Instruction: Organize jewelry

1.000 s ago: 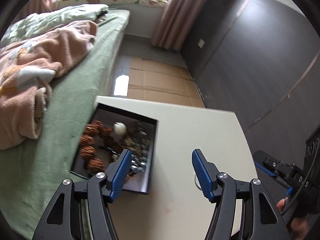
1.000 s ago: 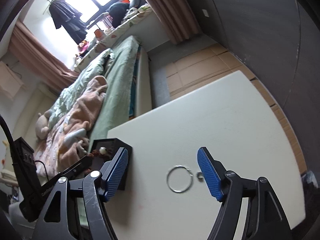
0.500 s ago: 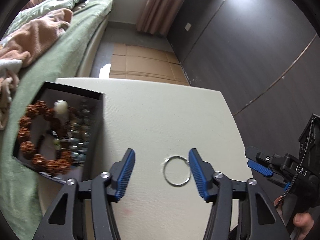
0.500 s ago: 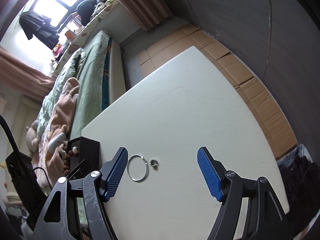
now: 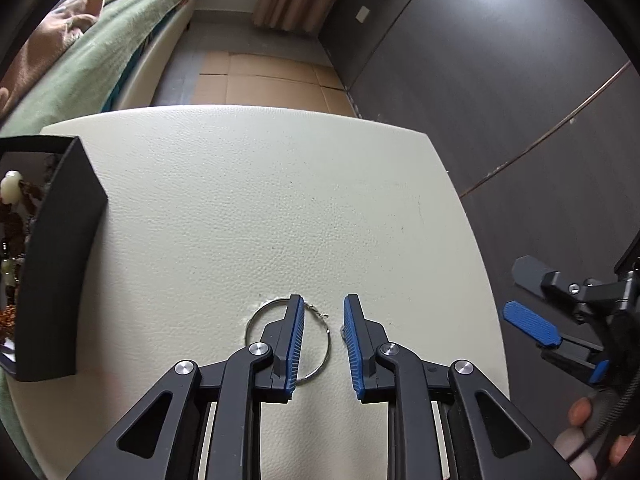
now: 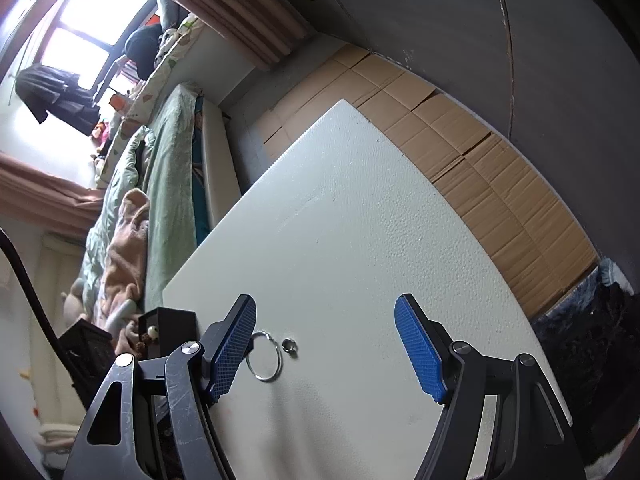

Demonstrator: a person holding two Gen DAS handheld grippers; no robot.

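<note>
A cream leather-look table [image 5: 248, 200] fills mid-frame, with a green bed [image 5: 120, 28] at upper left and cardboard flooring [image 5: 272, 80] beyond it. The left gripper [image 5: 322, 320], earlier wide by the black jewelry box [image 5: 60, 248], now closes narrow over the silver hoop [image 5: 316, 364]; the right gripper [image 6: 325, 344] stays wide and empty.

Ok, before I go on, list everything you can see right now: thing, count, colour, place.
hoop ring: one, silver, flat on the table, right rim between the left gripper's closing jaws
small ring: one, silver, on the table beside the hoop
jewelry box: one, black, table's left edge, beads inside
table: one, cream
bed: one, green cover, left of the table
cardboard: brown, on the floor
left gripper: blue pads, closing
right gripper: blue pads, open
</note>
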